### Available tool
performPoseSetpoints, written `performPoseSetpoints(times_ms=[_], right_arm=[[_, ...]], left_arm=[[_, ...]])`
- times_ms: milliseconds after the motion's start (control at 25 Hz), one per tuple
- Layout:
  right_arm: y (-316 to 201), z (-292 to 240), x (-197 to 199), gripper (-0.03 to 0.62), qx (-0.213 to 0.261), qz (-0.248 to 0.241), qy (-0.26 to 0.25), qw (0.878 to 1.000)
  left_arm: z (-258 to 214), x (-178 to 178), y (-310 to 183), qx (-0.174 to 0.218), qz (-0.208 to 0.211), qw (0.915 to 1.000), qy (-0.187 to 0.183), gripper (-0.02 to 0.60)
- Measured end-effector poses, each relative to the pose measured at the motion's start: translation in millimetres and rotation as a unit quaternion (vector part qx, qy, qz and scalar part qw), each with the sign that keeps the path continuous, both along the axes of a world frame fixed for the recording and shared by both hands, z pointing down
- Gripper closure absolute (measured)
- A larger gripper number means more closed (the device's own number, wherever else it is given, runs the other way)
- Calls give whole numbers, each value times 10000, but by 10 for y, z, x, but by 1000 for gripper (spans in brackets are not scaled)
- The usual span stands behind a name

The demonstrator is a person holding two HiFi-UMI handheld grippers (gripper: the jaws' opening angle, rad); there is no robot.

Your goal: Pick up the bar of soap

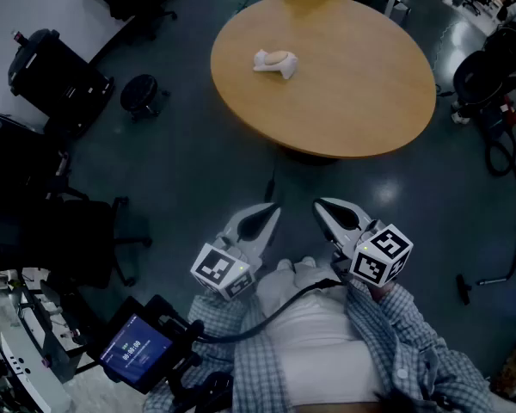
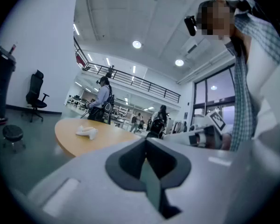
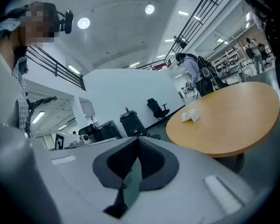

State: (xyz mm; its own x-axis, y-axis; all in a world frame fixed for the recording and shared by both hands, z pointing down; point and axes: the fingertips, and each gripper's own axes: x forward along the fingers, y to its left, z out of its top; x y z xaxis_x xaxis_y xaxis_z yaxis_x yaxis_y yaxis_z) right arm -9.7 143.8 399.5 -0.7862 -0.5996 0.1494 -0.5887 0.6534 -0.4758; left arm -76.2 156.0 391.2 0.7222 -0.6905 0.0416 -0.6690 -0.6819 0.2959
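Observation:
The bar of soap [image 1: 276, 61] is a pale oval resting on a white holder on the round wooden table [image 1: 353, 84], toward its left side. In the left gripper view the soap [image 2: 86, 131] shows far off on the table [image 2: 79, 146]; in the right gripper view the soap [image 3: 191, 115] lies on the table [image 3: 233, 120] too. Both grippers hang low by the person's body, well short of the table. My left gripper [image 1: 270, 211] [image 2: 146, 142] is shut with nothing in it. My right gripper [image 1: 321, 205] [image 3: 137, 142] has its jaws together, also holding nothing.
Black office chairs [image 1: 34, 222], a black bin [image 1: 52, 71] and a small stool [image 1: 140, 95] stand on the dark floor at left. A tablet [image 1: 136, 351] glows at the lower left. Cables and gear [image 1: 490, 101] lie at right. People [image 2: 101, 101] stand beyond the table.

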Motion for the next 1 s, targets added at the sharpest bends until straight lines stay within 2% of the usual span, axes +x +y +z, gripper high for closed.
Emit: performPoseSetpoints(times_ms=[520, 720, 1000], right_arm=[[28, 35, 48, 591, -67, -121, -89, 9999], [-27, 48, 115, 591, -190, -31, -145, 9997], [-131, 78, 262, 591, -289, -41, -265, 9992]], left_arm=[[7, 116, 19, -91, -49, 9999, -2, 581], [-23, 156, 0, -70, -70, 10000, -8, 581], [-51, 147, -117, -29, -308, 9994, -139, 581]])
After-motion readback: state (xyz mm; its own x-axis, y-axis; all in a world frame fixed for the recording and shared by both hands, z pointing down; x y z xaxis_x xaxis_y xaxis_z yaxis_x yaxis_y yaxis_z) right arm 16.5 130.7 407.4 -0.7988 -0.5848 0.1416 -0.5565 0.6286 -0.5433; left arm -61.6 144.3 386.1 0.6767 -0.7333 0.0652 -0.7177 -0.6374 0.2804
